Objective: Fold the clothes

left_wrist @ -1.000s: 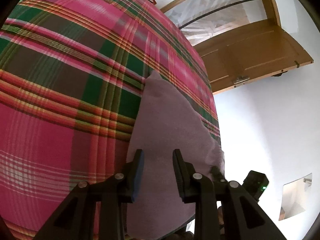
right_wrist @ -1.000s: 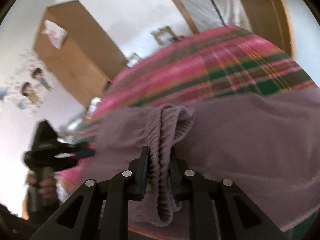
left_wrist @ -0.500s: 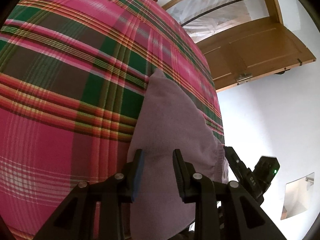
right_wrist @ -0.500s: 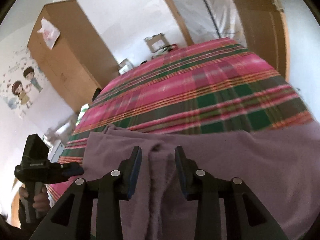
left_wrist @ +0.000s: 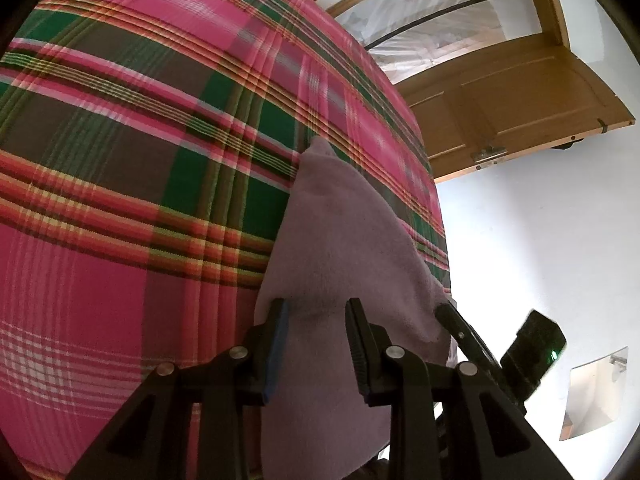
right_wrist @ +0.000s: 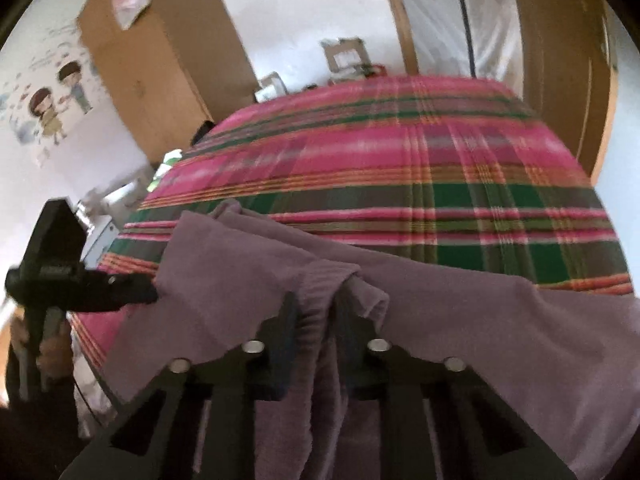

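A mauve garment [left_wrist: 344, 240] lies at the near edge of a bed under a pink and green plaid cover [left_wrist: 120, 160]. My left gripper [left_wrist: 316, 320] hovers over the garment's left part, its jaws open with flat cloth showing between them. In the right wrist view the left gripper [right_wrist: 148, 288] sits at the garment's left corner. My right gripper [right_wrist: 316, 308] is closing its jaws and pinches the garment's ribbed hem [right_wrist: 320, 280], which bunches up between the pads. In the left wrist view the right gripper [left_wrist: 448, 312] shows at the garment's right edge.
The plaid cover [right_wrist: 400, 168] spreads far beyond the garment. A wooden door [left_wrist: 500, 112] stands to the right of the bed, a wooden wardrobe [right_wrist: 160, 72] to the left. Boxes [right_wrist: 344, 56] sit past the bed's far end. A hand [right_wrist: 48, 348] holds the left gripper.
The right gripper let go of the ribbed fold, stood open over the cloth, then closed on the ribbed hem again while rising and rolling. The left gripper has not moved.
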Tool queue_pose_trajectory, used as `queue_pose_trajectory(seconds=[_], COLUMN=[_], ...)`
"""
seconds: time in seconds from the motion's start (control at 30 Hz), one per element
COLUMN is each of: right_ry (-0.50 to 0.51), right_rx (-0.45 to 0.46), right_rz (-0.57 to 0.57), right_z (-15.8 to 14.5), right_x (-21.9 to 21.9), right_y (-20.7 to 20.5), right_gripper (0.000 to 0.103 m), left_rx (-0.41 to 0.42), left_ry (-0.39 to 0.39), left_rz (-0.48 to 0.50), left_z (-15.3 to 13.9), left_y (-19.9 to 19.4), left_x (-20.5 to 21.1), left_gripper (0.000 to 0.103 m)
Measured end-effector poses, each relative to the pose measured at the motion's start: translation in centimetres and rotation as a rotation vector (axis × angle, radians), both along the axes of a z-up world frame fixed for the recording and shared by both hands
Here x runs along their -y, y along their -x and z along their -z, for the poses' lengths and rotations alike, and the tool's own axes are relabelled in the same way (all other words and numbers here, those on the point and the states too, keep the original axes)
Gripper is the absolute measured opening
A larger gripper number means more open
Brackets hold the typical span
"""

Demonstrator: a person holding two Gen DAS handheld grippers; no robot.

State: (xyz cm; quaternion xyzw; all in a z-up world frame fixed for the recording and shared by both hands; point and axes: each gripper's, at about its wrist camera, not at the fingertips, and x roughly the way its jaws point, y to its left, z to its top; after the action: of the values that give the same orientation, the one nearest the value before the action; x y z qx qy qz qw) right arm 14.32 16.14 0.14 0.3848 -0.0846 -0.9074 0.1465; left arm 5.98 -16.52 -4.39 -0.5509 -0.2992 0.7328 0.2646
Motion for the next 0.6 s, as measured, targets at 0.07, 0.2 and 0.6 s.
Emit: queue_pose_trajectory(seconds=[0.07,0.2,0.6], right_ry=[0.008,0.06,0.42], right_rx=[-0.022,-0.011,0.132], right_rz=[-0.031,-0.068,0.03], right_z=[-0.2,0.1,2.2], right_x=[0.3,0.1,-5.6], right_y=[-1.0,-1.6,0.2], right_gripper=[0.012,0.012,0.038], left_rx=[0.0,0.005,0.01], left_ry=[0.004,-0.006,-0.002], left_rz=[0.003,0.001,0.009], left_z=[0.0,0.2,0.2], left_y=[0.0,0.1,-0.1], left_x=[-0.1,0.0,-0.2], left_gripper=[0.03,0.03,0.03])
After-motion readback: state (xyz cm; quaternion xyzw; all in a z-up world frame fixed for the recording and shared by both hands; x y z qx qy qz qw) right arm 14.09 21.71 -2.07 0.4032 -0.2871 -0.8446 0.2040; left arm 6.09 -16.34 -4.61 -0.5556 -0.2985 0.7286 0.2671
